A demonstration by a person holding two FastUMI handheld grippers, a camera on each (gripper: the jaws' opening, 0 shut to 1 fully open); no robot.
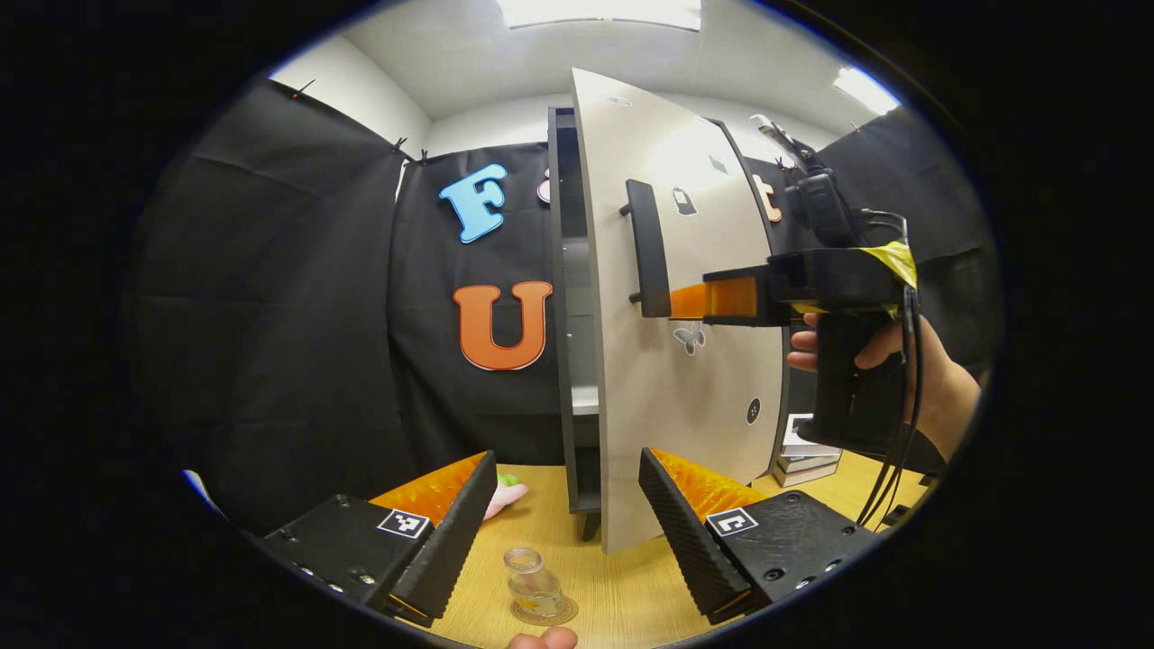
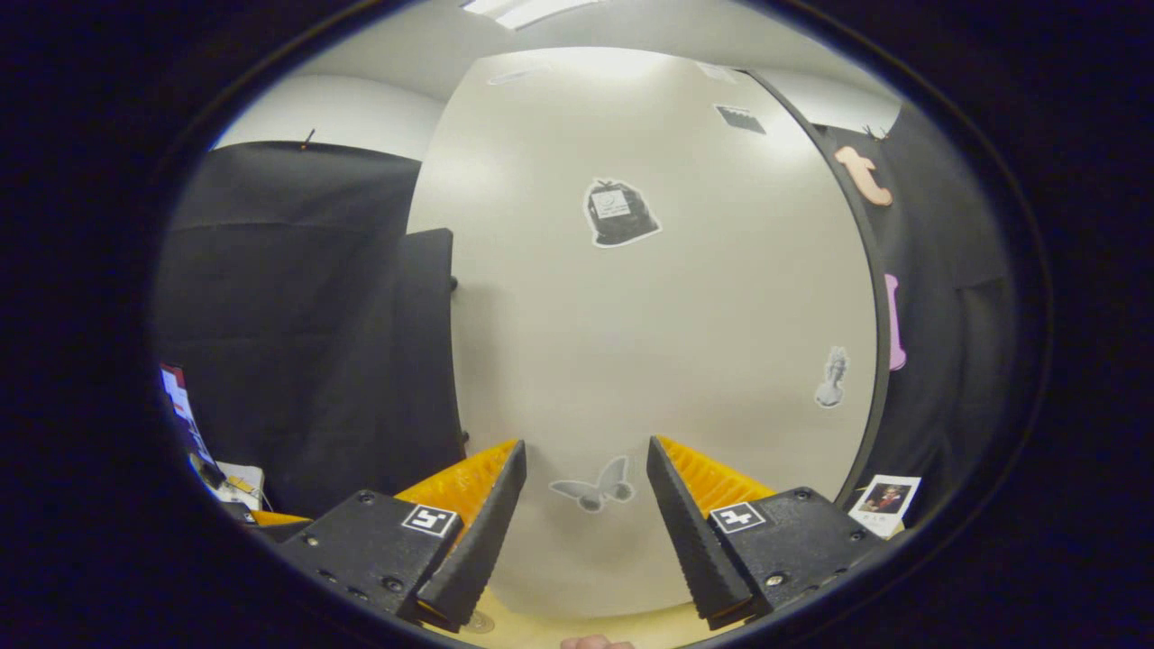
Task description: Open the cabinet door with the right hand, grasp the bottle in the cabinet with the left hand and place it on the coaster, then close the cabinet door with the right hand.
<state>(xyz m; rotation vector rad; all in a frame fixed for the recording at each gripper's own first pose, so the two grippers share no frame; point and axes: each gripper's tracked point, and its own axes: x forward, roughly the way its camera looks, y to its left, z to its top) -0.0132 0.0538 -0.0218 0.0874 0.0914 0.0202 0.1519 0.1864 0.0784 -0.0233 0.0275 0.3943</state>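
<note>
The left gripper [image 1: 568,523] hangs with jaws spread wide and empty. Low in the frame's centre, the small glass bottle [image 1: 532,584] stands upright on the round coaster [image 1: 544,613] on the wooden table [image 1: 622,595]. The right gripper [image 2: 581,532] also has jaws apart, facing the white cabinet door [image 2: 685,361]; from the left gripper view its tips reach the door's black handle [image 1: 647,248].

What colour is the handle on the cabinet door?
Black. The handle is a dark vertical bar on the pale cabinet door, clearest in the left gripper view.
</note>
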